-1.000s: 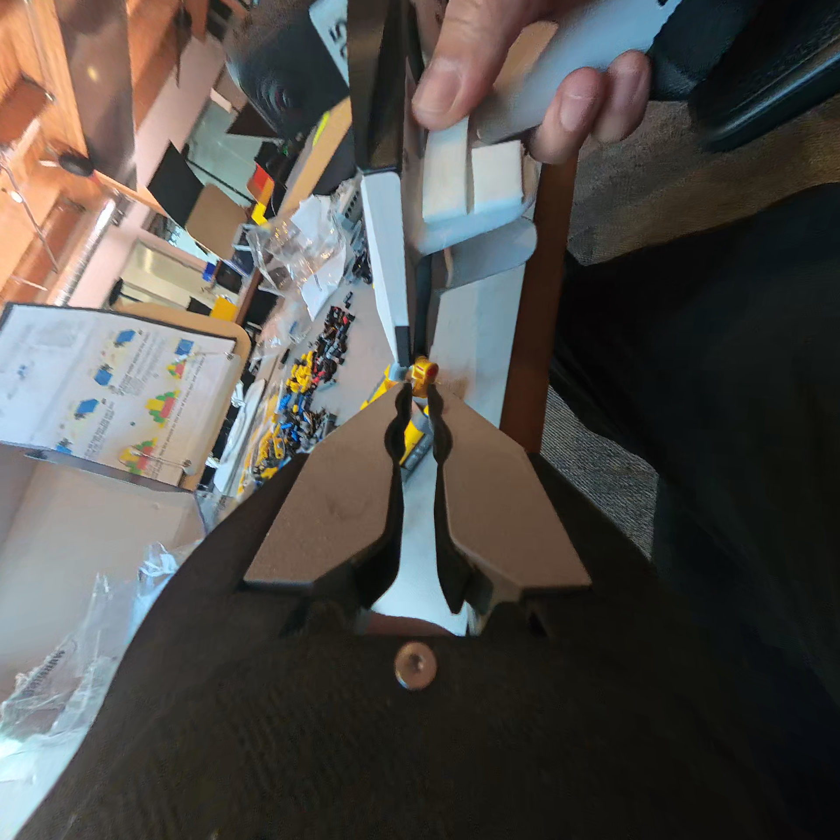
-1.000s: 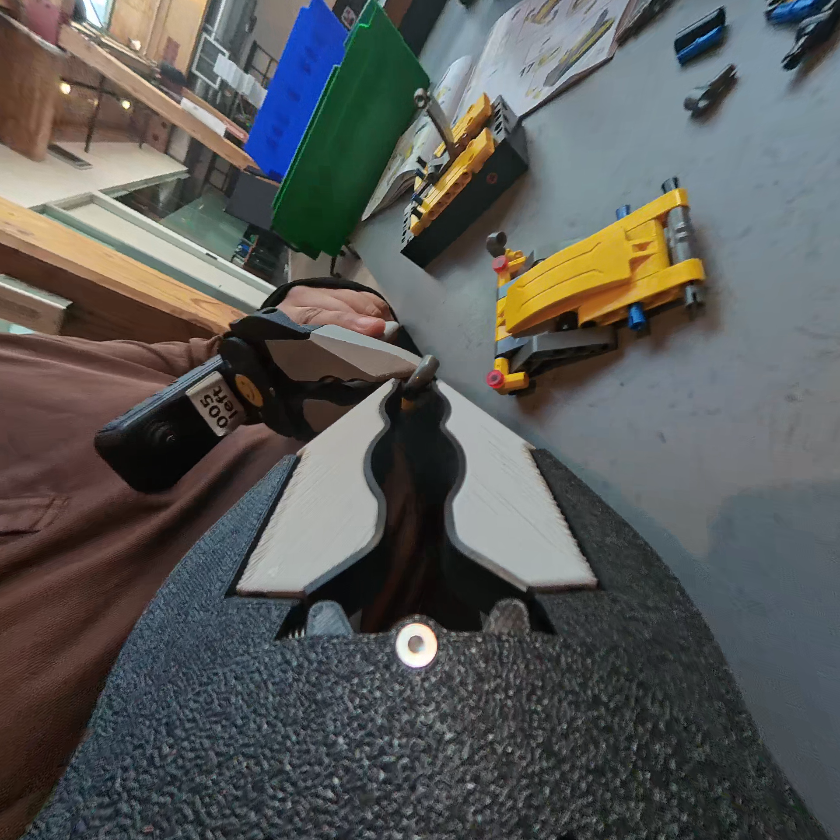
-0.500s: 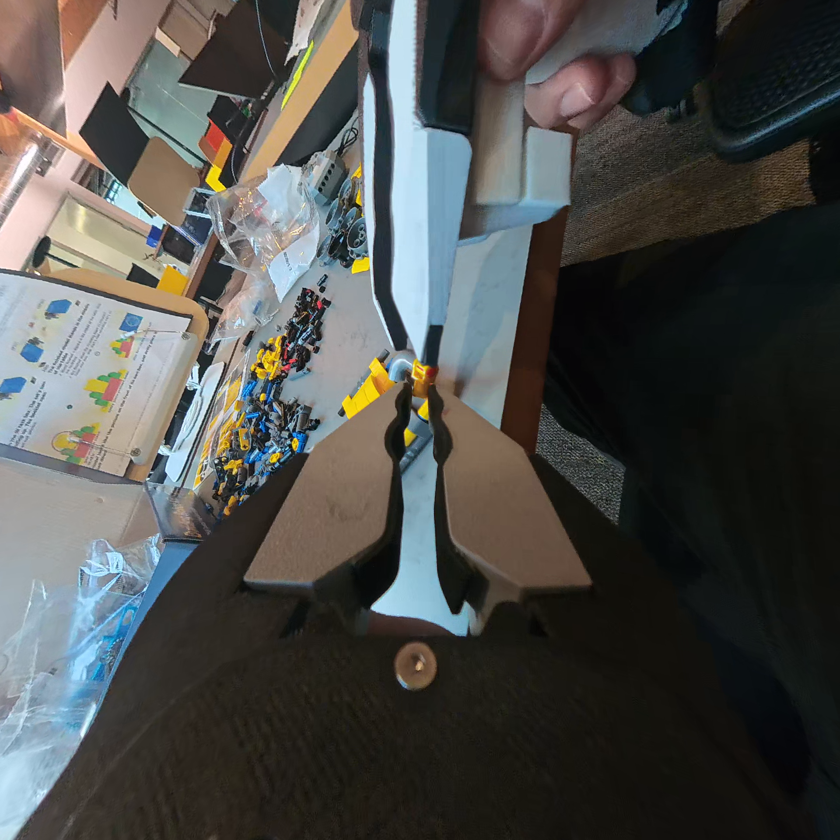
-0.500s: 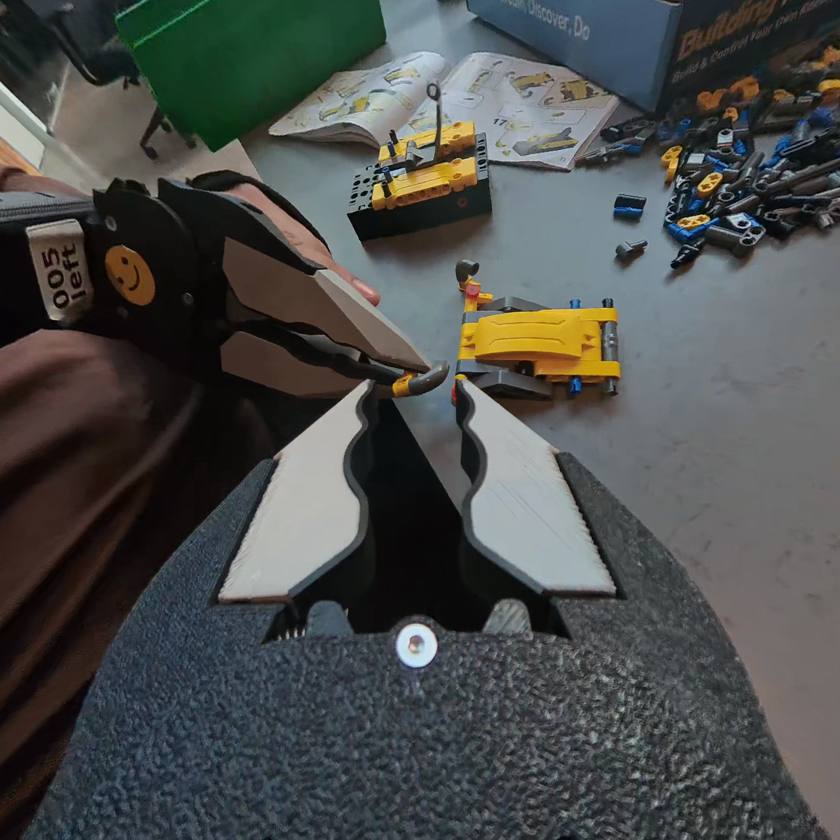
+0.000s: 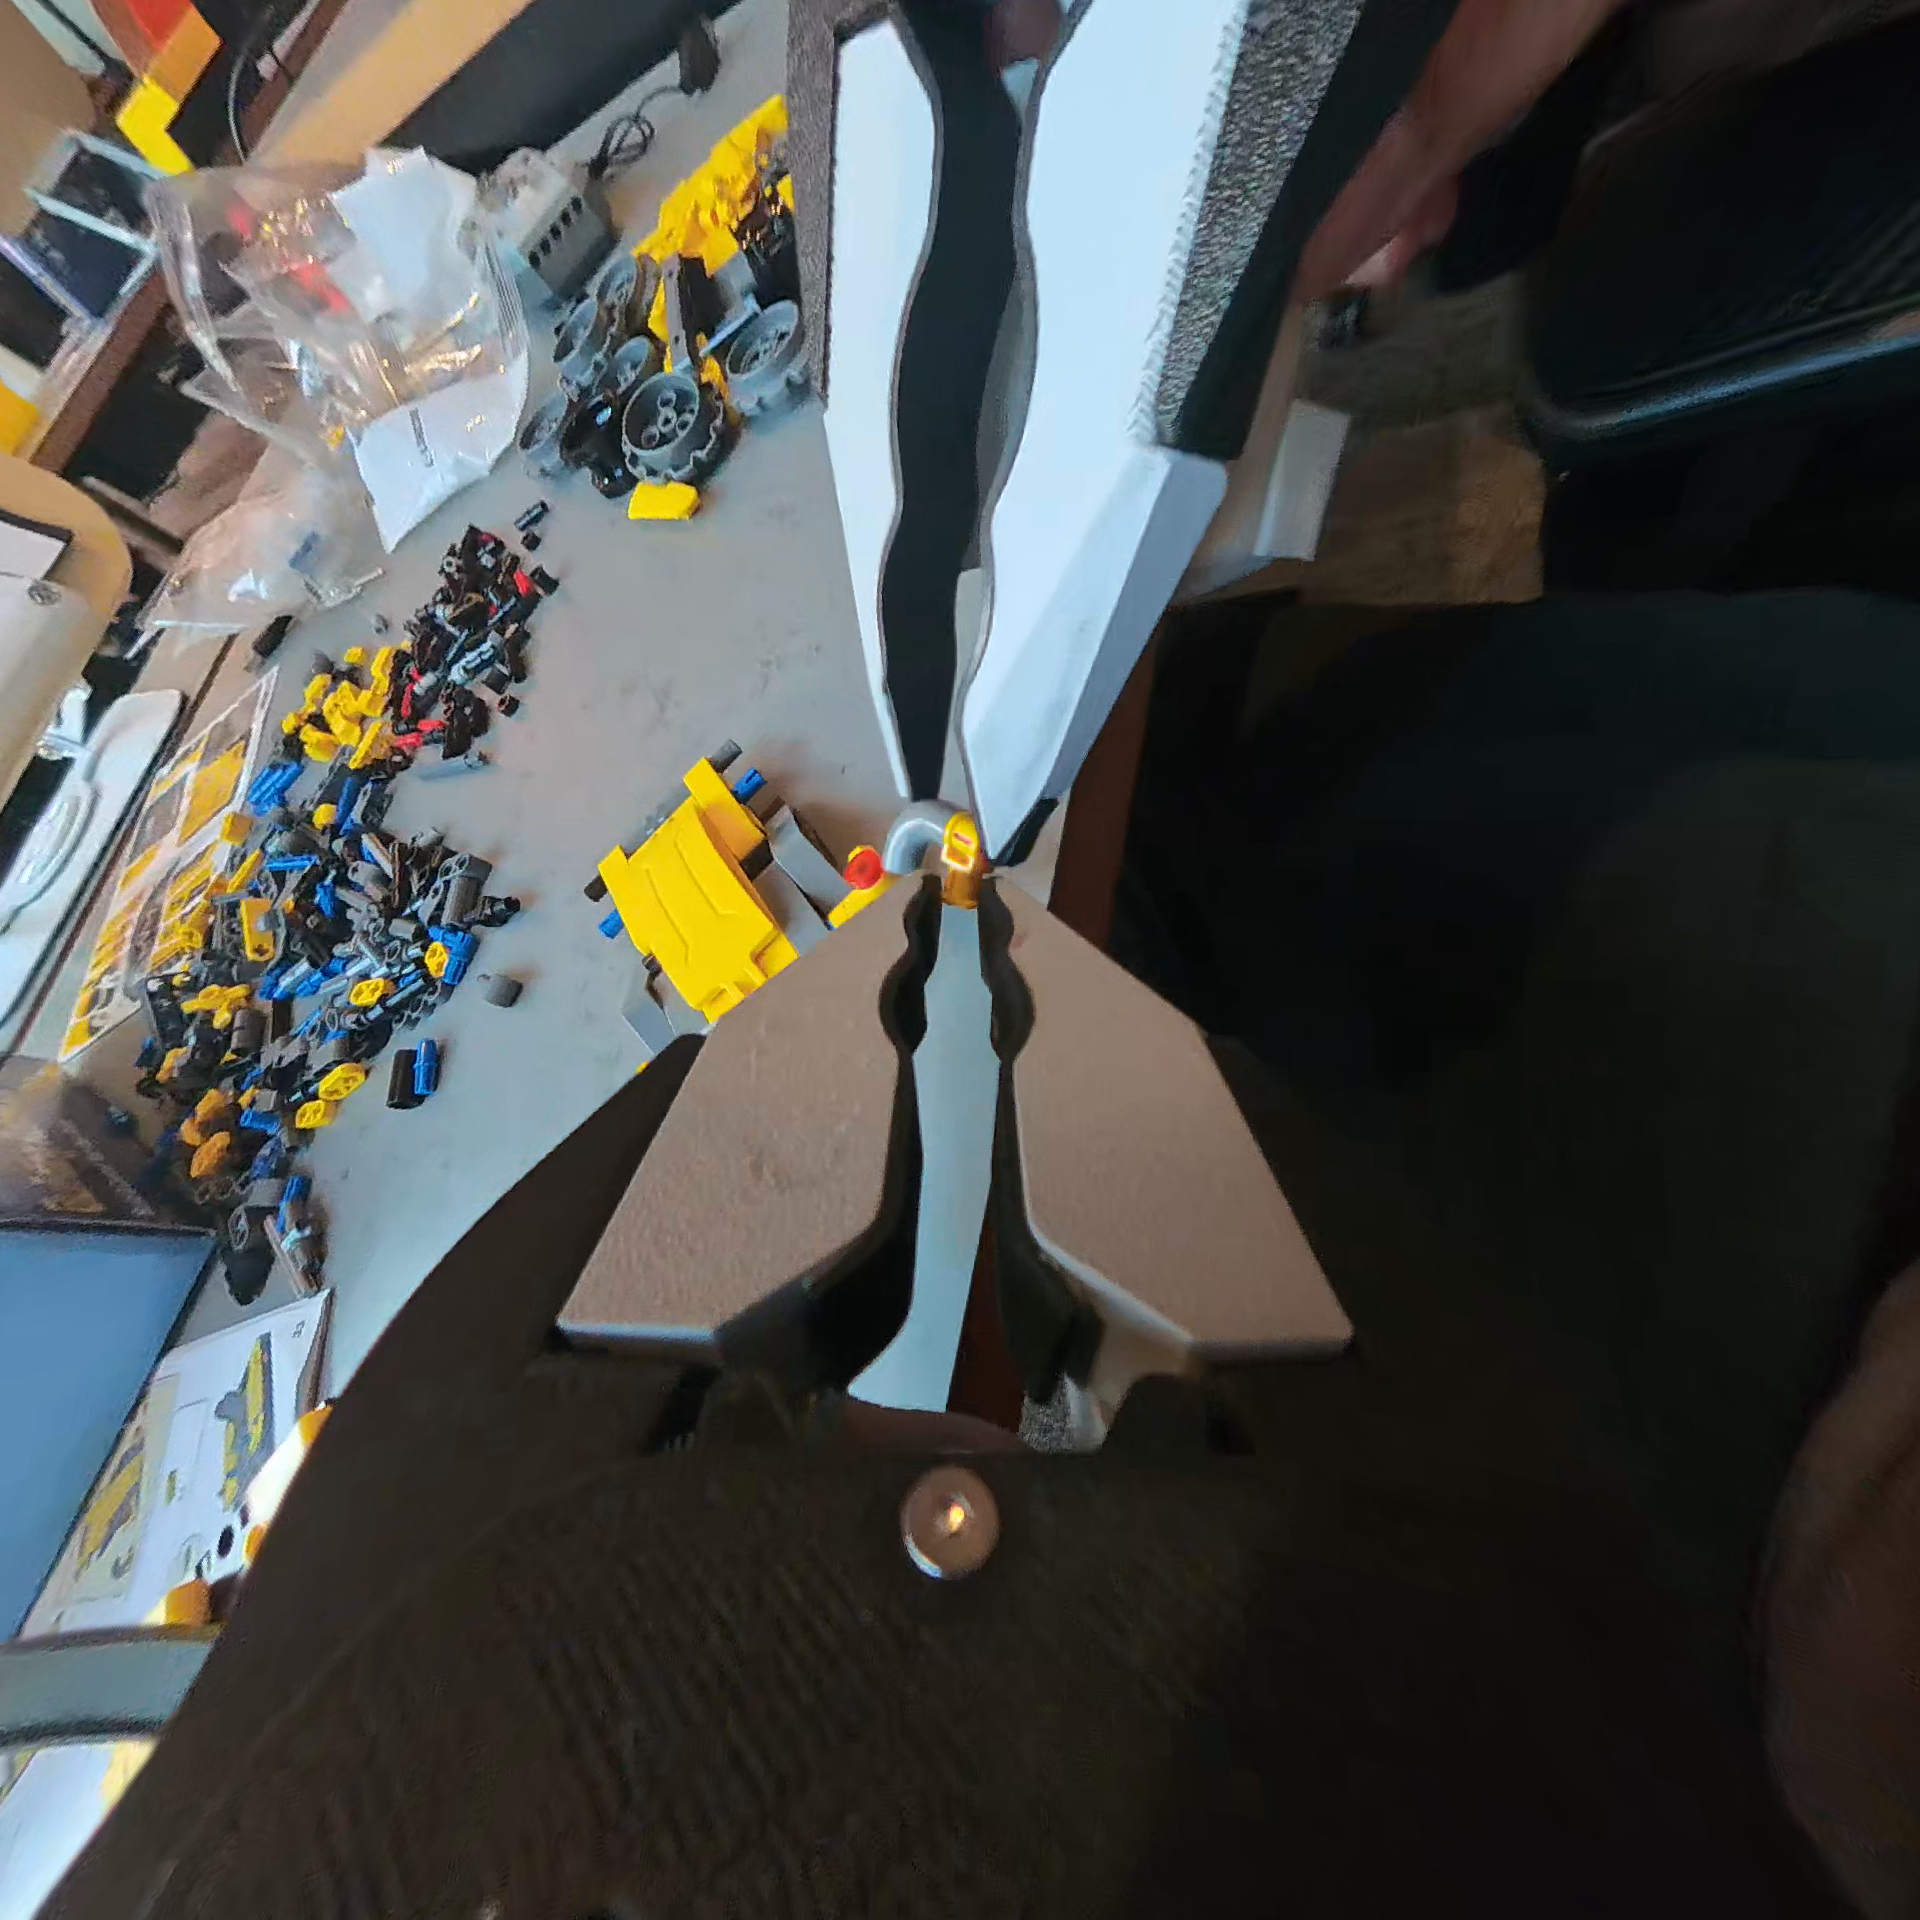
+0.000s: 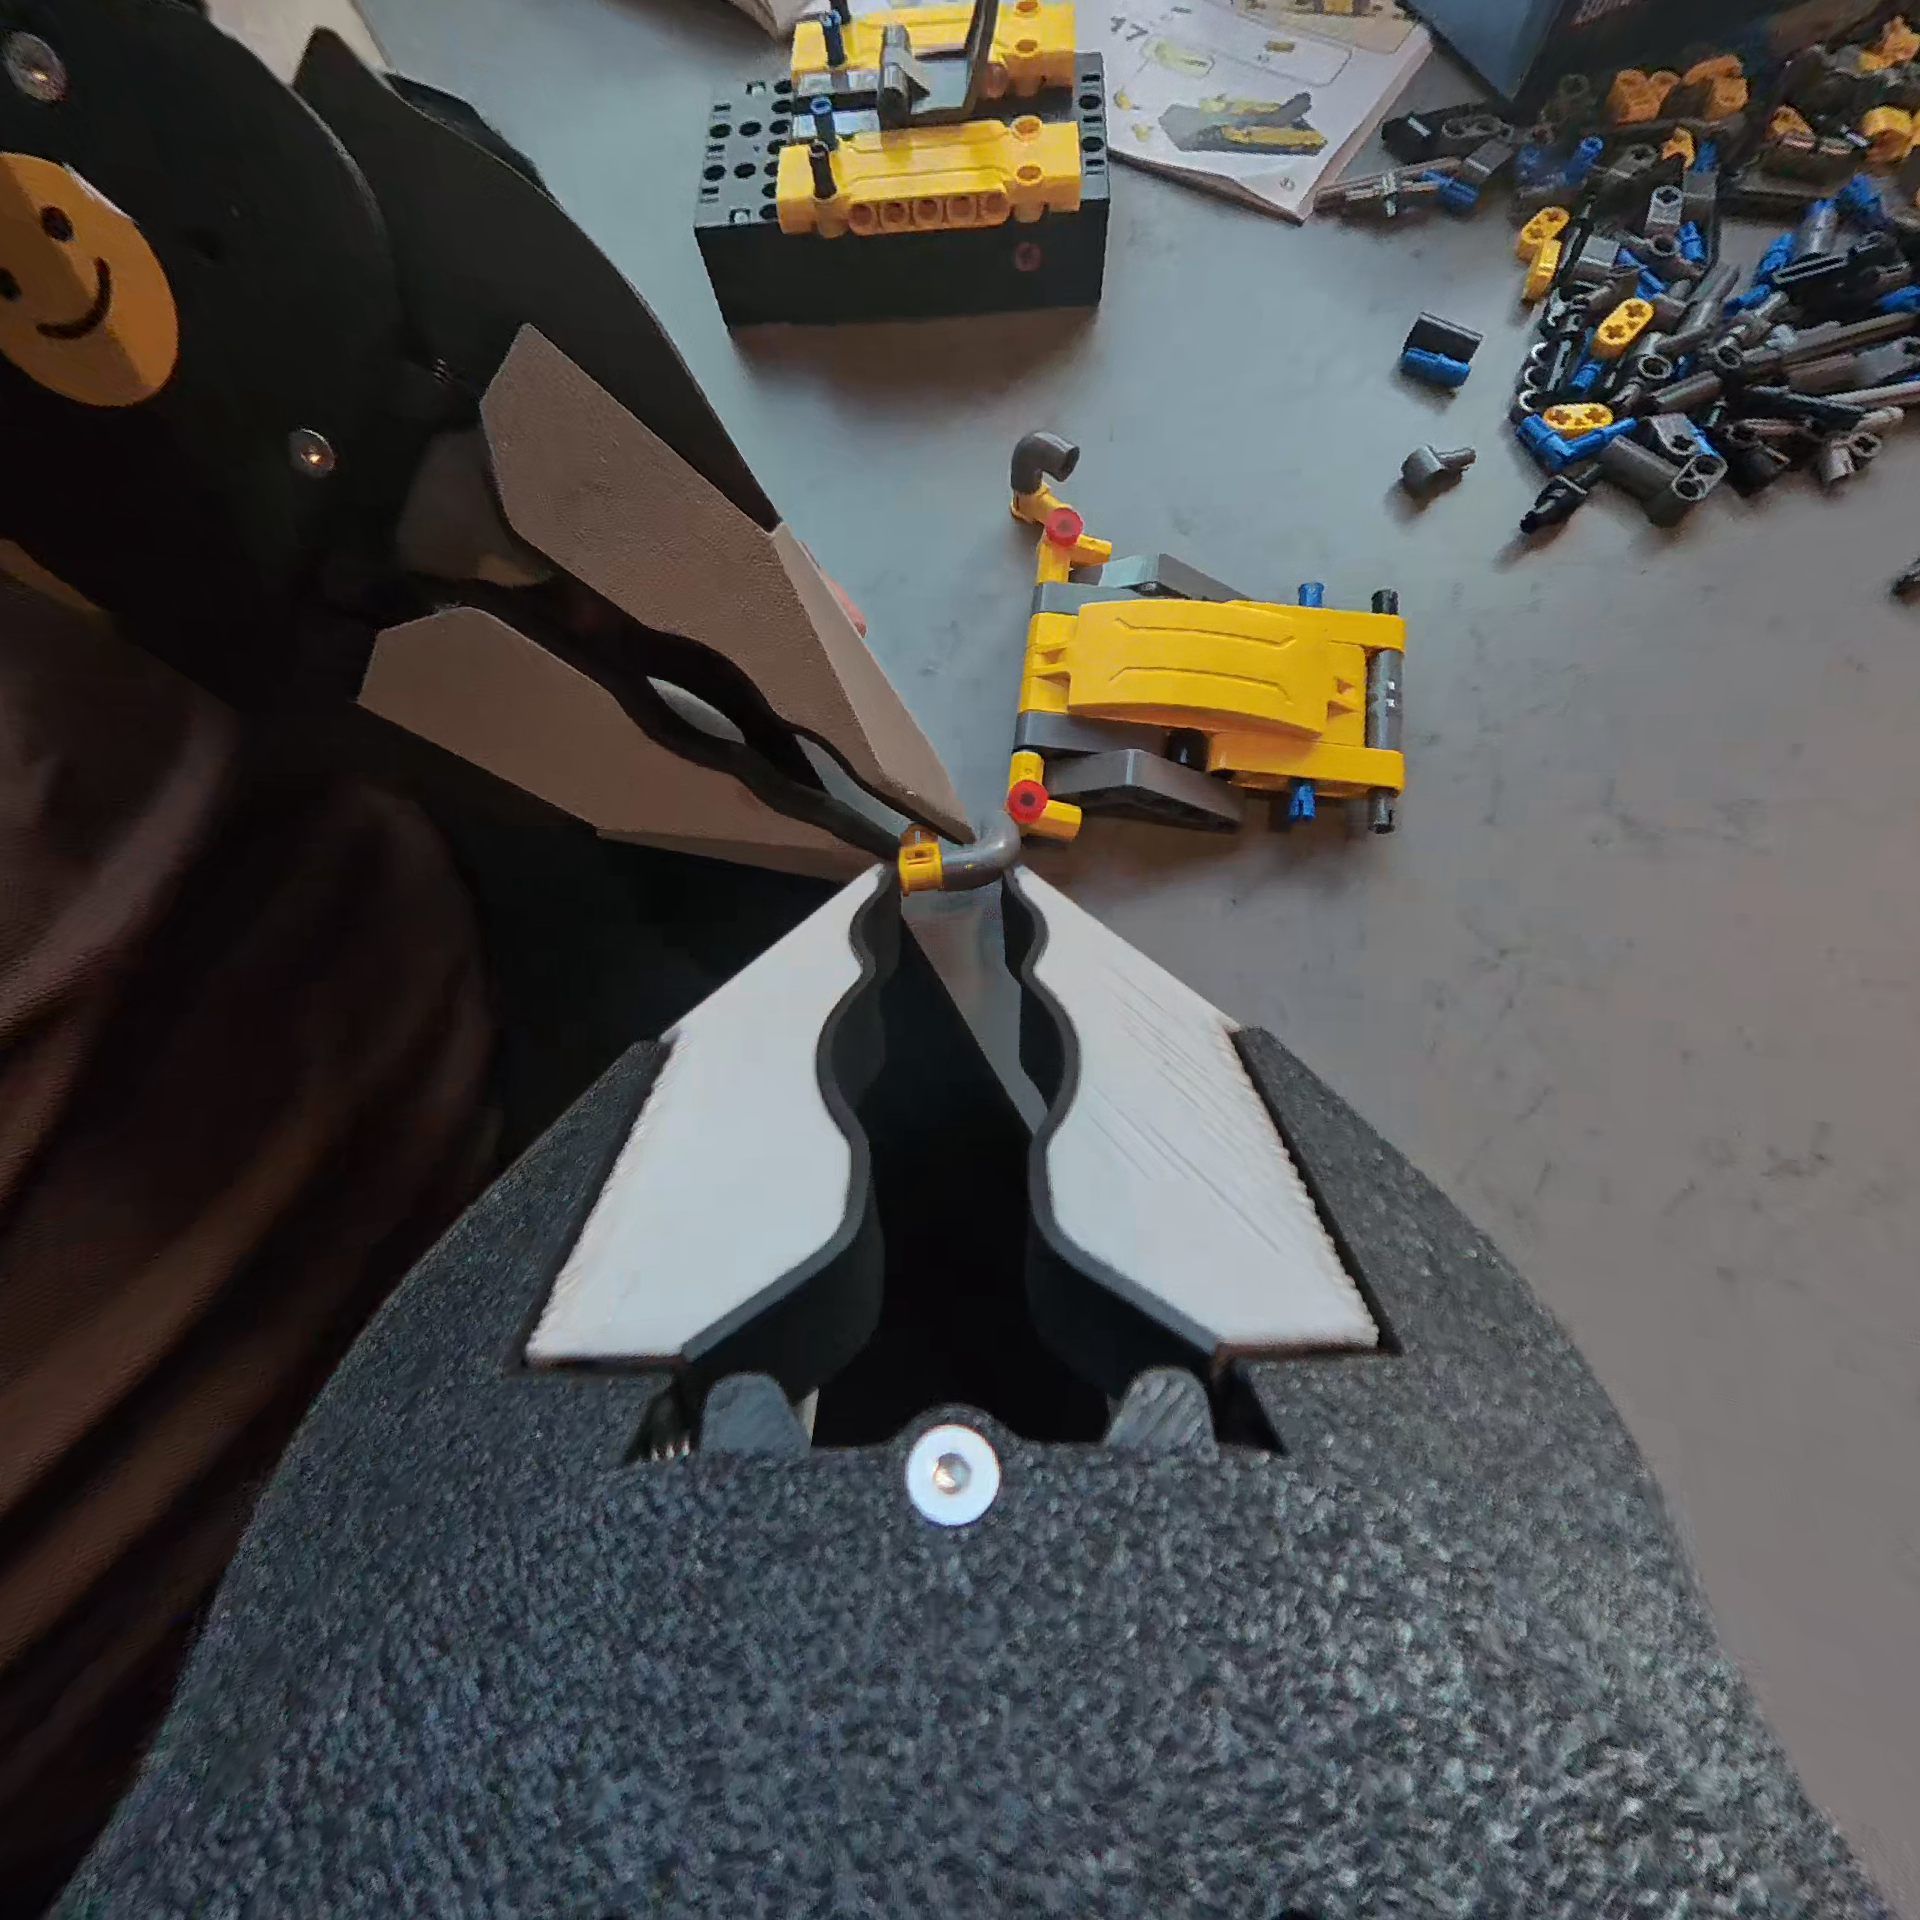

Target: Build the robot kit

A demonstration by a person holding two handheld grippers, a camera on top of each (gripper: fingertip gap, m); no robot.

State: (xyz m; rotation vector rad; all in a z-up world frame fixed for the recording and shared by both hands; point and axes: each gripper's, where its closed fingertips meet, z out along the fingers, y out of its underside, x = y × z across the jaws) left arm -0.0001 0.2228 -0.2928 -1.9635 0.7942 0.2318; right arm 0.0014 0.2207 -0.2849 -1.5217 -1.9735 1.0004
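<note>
Now, set against the earlier frames:
Change, left view: the right claw (image 5: 940, 805) is seen head-on from above with both white fingers in view, where half a second ago it was turned edge-on; the fingers of the person's hand on it are no longer in view.
Change, right view: the small piece (image 6: 951, 857) now lies right at the tips of the right claw (image 6: 948, 883), where it was held just beyond them before; the tips have narrowed.
Left claw: the left claw (image 5: 951, 899) is clenched on the yellow end of the small piece (image 5: 940, 847), a yellow connector with a bent grey elbow on it.
Right claw: its tips are brought up to either side of the piece's grey elbow, a gap remaining between them; whether they touch it cannot be told.
Pose: in the right view the left claw (image 6: 914, 831) is angled in from the upper left, its tips meeting those of the right claw over the edge of the tabletop (image 6: 1558, 1039); a brown sleeve (image 6: 187, 1039) is seen below it.
Piece's place: it is held in the air between the two claws, just beside the yellow assembly (image 6: 1210, 696) lying on the tabletop.
Surroundings: a black block with yellow beams (image 6: 904, 197), an open instruction booklet (image 6: 1268, 114) and a heap of loose parts (image 6: 1714, 343) are spread farther off; clear plastic bags (image 5: 332, 301) and grey wheel hubs (image 5: 665, 405) are shown in the left view.
</note>
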